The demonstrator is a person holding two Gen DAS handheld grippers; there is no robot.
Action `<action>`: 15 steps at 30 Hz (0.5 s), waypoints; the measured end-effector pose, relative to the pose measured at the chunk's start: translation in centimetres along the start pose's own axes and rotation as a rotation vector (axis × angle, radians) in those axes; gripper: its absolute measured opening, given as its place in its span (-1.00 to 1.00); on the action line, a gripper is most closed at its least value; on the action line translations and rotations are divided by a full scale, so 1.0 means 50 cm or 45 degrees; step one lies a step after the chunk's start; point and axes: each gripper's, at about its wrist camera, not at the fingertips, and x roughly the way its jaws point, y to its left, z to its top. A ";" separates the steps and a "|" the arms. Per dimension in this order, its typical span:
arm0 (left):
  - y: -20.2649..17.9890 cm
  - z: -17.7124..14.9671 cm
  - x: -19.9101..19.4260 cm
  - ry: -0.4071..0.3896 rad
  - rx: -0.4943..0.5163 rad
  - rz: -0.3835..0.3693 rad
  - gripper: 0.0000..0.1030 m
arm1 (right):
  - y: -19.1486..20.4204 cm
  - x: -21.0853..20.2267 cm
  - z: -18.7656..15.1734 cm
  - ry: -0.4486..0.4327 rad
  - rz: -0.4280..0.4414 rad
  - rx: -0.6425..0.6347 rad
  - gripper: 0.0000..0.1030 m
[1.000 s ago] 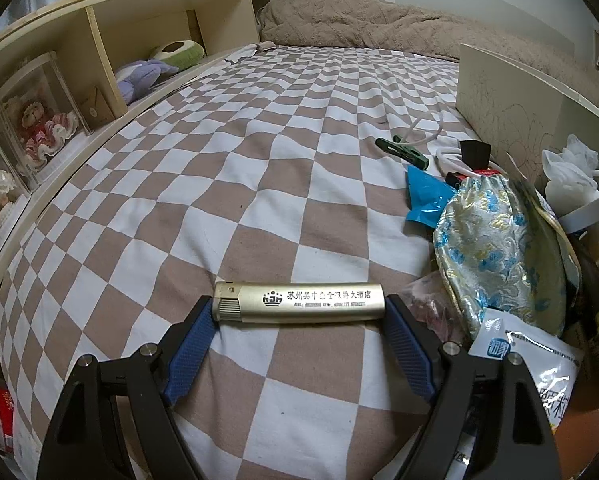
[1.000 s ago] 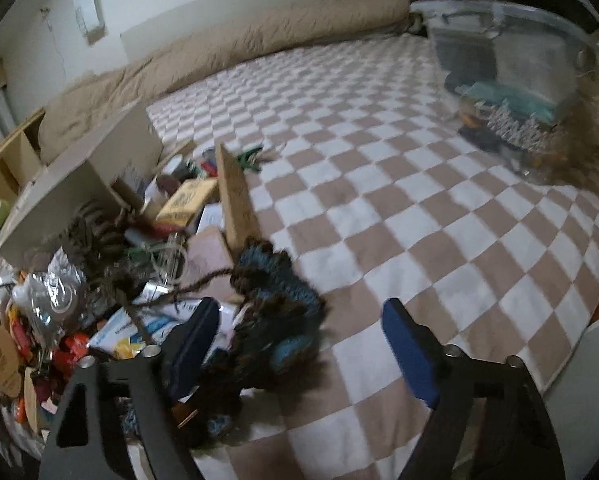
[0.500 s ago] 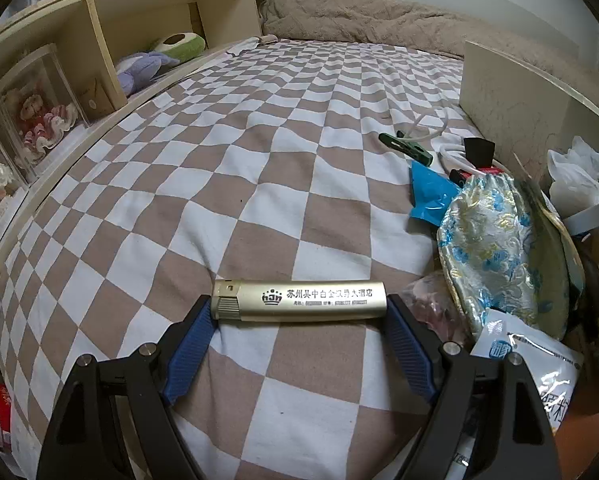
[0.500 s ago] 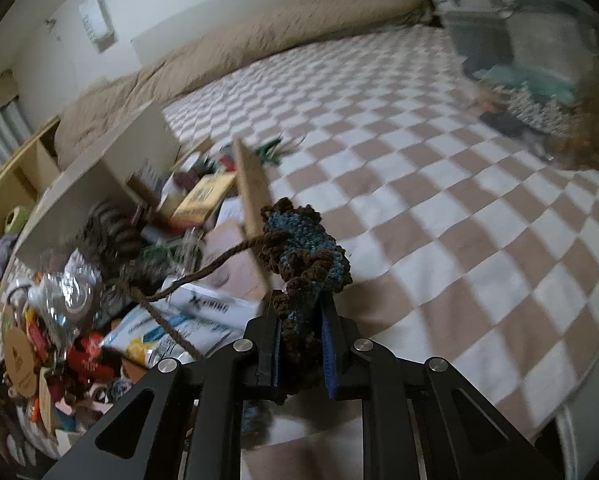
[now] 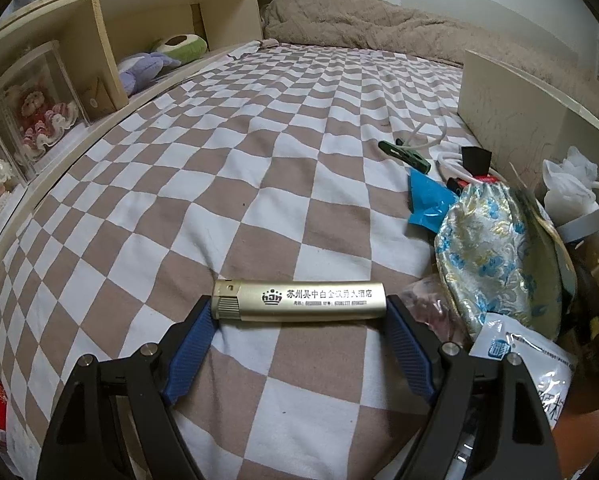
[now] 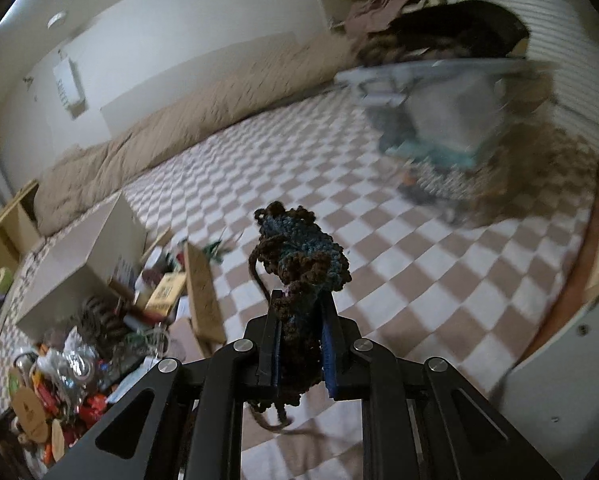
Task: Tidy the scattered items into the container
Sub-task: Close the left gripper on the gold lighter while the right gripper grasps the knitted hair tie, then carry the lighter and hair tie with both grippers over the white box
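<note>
A gold lighter (image 5: 299, 300) with black print lies crosswise between the blue pads of my left gripper (image 5: 299, 309), which is shut on its two ends just above the checkered bedsheet (image 5: 227, 168). My right gripper (image 6: 301, 300) is shut on a tangled brown-and-blue crocheted yarn piece (image 6: 299, 248), held up above the bed with loose strands hanging below the fingers. The clear plastic container (image 6: 447, 108) stands blurred at the far right of the bed and holds several items.
A heap of scattered items (image 6: 79, 352) lies at the left beside a tipped white box (image 6: 79, 264) and a wooden board (image 6: 203, 292). Near the lighter sit a brocade pouch (image 5: 495, 256), a blue packet (image 5: 427, 200) and a green clip (image 5: 403, 156). A wooden shelf (image 5: 99, 60) runs along the left.
My right gripper shut on the yarn piece and lifted it off the bed, swinging toward the clear container. The left gripper and lighter have not moved.
</note>
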 end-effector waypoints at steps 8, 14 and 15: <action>0.041 -0.008 -0.040 -0.044 -0.144 0.025 0.61 | 0.000 -0.053 0.029 -0.082 -0.071 -0.019 -0.67; 0.055 -0.015 -0.099 -0.089 -0.202 0.030 0.61 | 0.028 -0.061 0.041 -0.104 -0.020 -0.037 -0.67; 0.057 -0.014 -0.113 -0.103 -0.213 0.029 0.61 | 0.035 -0.064 0.041 -0.107 -0.009 -0.043 -0.67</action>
